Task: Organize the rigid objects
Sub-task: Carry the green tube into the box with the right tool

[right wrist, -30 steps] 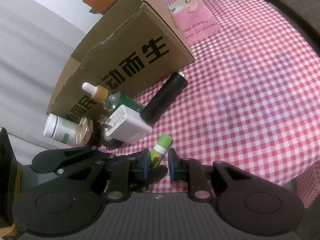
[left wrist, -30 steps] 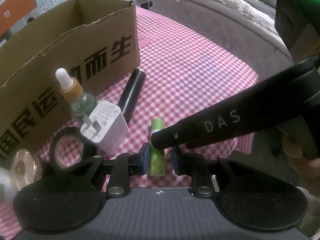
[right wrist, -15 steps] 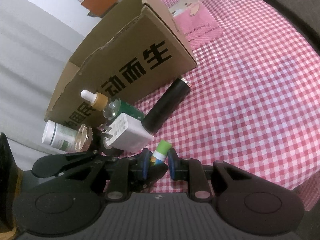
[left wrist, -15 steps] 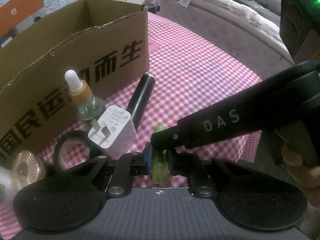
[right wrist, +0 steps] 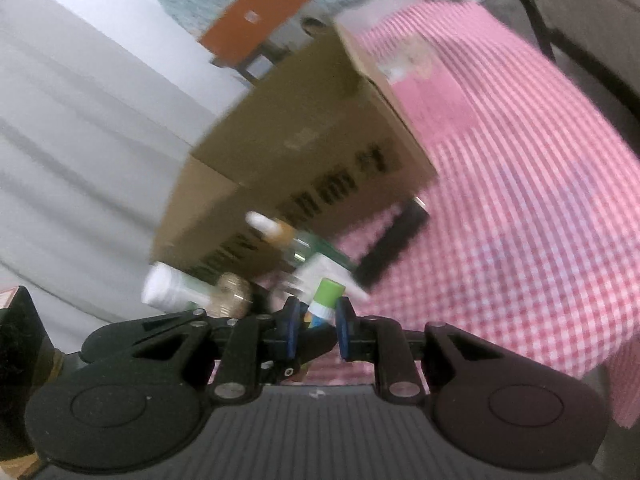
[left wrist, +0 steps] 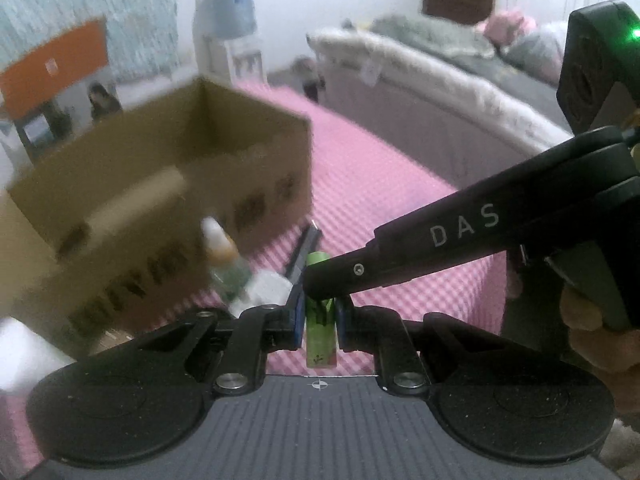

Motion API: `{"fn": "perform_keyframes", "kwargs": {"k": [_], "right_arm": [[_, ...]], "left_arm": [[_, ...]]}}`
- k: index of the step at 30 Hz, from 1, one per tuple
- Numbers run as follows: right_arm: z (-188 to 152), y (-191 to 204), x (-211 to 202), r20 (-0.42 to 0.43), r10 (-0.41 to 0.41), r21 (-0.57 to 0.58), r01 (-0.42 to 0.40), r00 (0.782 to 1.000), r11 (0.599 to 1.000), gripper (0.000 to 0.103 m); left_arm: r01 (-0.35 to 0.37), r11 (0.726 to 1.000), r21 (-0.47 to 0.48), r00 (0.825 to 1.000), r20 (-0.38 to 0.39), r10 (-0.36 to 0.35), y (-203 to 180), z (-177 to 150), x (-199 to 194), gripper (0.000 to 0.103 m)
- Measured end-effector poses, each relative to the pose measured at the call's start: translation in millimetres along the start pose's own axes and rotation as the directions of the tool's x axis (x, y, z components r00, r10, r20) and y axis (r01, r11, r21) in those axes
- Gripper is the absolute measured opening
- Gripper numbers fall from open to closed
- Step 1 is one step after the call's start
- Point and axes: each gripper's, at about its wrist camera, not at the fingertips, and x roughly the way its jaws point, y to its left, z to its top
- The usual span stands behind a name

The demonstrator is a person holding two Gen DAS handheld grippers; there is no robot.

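- A pink-and-white checked tablecloth [right wrist: 532, 184] covers the table; its edge hangs down beyond the right side of the cardboard box [left wrist: 160, 200].
- The cardboard box stands open-topped on the cloth, with dark printed characters on its near wall.
- Just in front of the box's near wall lies a blurred cluster: a dropper bottle [right wrist: 276, 232] with a white tip, a white charger [left wrist: 268, 286], a black cylinder [right wrist: 394, 246], a white-capped jar [right wrist: 166, 290] and a brass-coloured disc [right wrist: 232, 292].
- Behind the box an orange panel [left wrist: 56, 64] shows against a pale blue patterned wall [left wrist: 80, 4]; a white stand with a blue top [left wrist: 232, 36] is behind the box's far corner.
- To the right of the box, past the cloth's edge, is a grey bed [left wrist: 440, 92] with a pale fluffy border and a pink bundle at its far end.
- In the right wrist view a grey-white curtain [right wrist: 80, 128] hangs to the left of the box.
- The green tube [left wrist: 319, 320], with a white band near its cap, is off the cloth in front of the box, level with the charger.
- The left gripper [left wrist: 318, 316] is pinching the tube's body between its blue pads.
- The right gripper [right wrist: 317, 322] is clamped on the same tube near its capped end; its long black finger [left wrist: 440, 248] crosses the tube in the left wrist view.
- A hand [left wrist: 596, 336] holds the right gripper's handle.
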Motion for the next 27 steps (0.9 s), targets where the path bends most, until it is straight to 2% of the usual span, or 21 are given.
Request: {"fn": "perform_keyframes", "kwargs": {"k": [6, 11, 15, 18, 22, 27], "right_arm": [[31.2, 60.0, -6.8, 0.065, 0.071, -0.172, -0.058, 0.995, 0.983, 0.021], [75.7, 102.6, 22.4, 0.028, 0.136, -0.267, -0.124, 0.99, 0.956, 0.021], [115.7, 124.4, 72.3, -0.077, 0.135, -0.284, -0.152, 0.988, 0.947, 0.021], [141.0, 131.8, 121.7, -0.189, 0.097, -0.265, -0.146, 0.977, 0.953, 0.021], [158.2, 128.0, 181.8, -0.337, 0.04, -0.204, -0.114, 0.941, 0.972, 0.021], [167.5, 122.7, 231.7, -0.46, 0.025, -0.13, -0.095, 0.887, 0.987, 0.022]], "left_arm": [[-0.109, 0.994, -0.02, 0.989, 0.096, 0.111, 32.4, 26.4, -38.8, 0.014], [-0.183, 0.978, -0.096, 0.978, 0.081, 0.191, 79.5, 51.8, -42.7, 0.014], [-0.236, 0.959, -0.158, 0.971, -0.009, 0.237, 122.2, 62.8, -18.6, 0.014], [-0.246, 0.948, -0.201, 0.967, -0.116, 0.226, 156.7, 66.9, 11.3, 0.014], [-0.26, 0.935, -0.241, 0.952, -0.227, 0.207, 189.0, 65.9, 40.7, 0.014], [-0.324, 0.924, -0.205, 0.913, -0.322, 0.249, 200.5, 64.1, 59.5, 0.016]]}}
